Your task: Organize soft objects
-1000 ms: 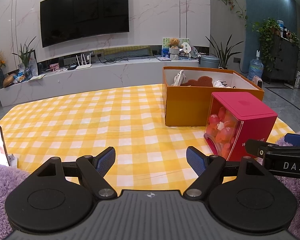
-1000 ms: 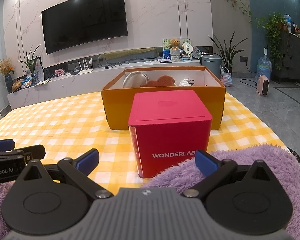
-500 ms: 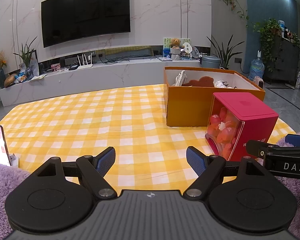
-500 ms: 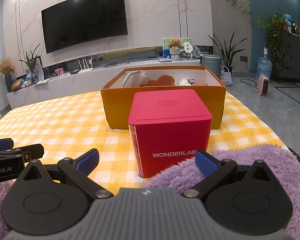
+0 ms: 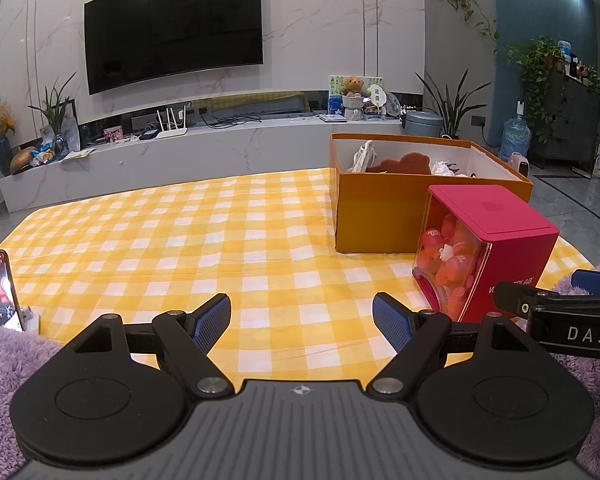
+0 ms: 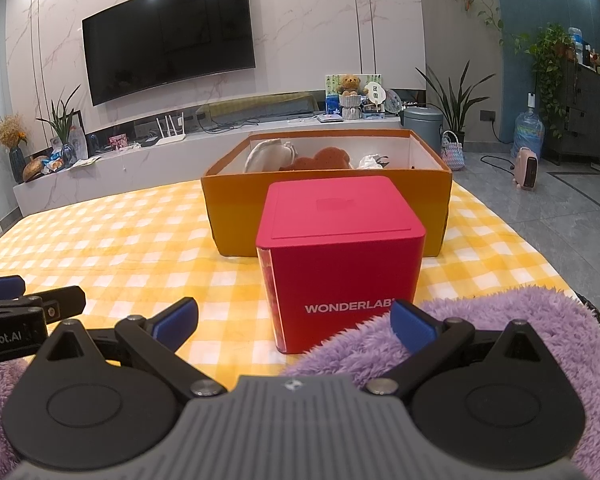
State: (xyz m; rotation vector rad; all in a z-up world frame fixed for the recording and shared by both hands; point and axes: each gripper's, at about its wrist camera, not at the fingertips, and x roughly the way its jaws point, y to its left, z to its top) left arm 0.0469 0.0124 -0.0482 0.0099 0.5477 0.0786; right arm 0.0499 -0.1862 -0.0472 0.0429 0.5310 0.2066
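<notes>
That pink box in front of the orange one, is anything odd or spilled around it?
Nothing is spilled. The pink box stands upright on the checked cloth, close in front of the orange box. The only slight oddity: purple fluffy fabric bunches up against its base at the table's near edge.

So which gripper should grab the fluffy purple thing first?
Probably the right gripper. It is open, and the purple fluff lies against its right finger. The left gripper is open too, but only yellow cloth lies between its fingers.
</notes>
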